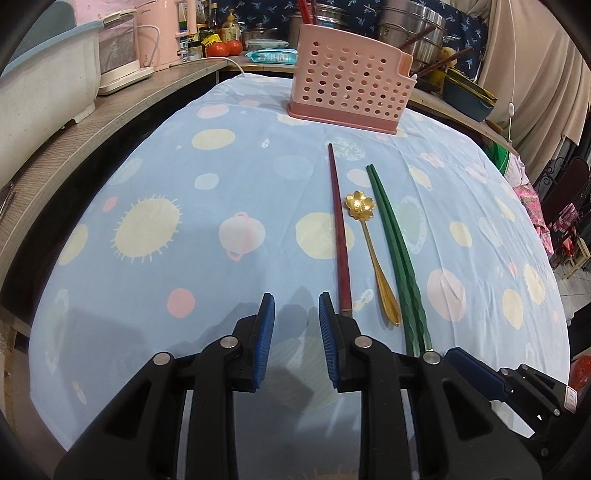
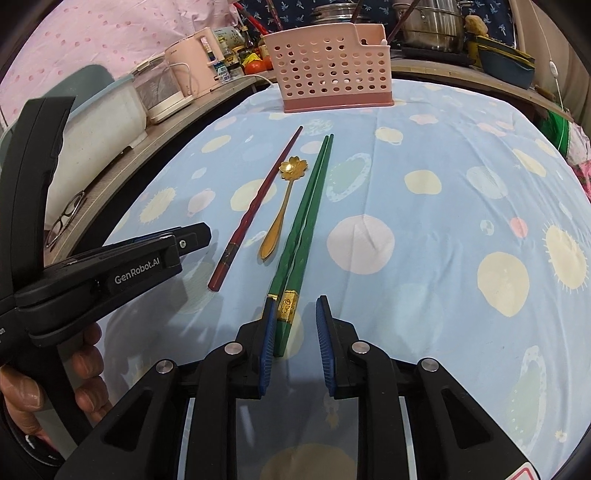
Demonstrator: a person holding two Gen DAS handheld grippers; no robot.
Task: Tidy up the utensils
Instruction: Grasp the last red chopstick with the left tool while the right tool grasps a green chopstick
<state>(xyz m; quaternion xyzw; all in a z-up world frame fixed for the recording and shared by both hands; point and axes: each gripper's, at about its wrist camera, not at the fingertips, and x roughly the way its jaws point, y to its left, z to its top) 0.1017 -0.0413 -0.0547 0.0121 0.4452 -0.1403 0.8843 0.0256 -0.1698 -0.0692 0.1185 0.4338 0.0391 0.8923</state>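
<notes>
A dark red chopstick, a gold flower-bowl spoon and a pair of green chopsticks lie side by side on the blue patterned cloth. A pink perforated utensil holder stands at the far side. My left gripper is open and empty, just left of the red chopstick's near end. My right gripper is open, with the green chopsticks' near ends between its jaws, close to the left finger.
A wooden shelf on the left carries a tub, kettles, bottles and tomatoes; glasses lie on it. Steel pots and a dark bowl stand behind the holder. The left gripper body shows in the right wrist view.
</notes>
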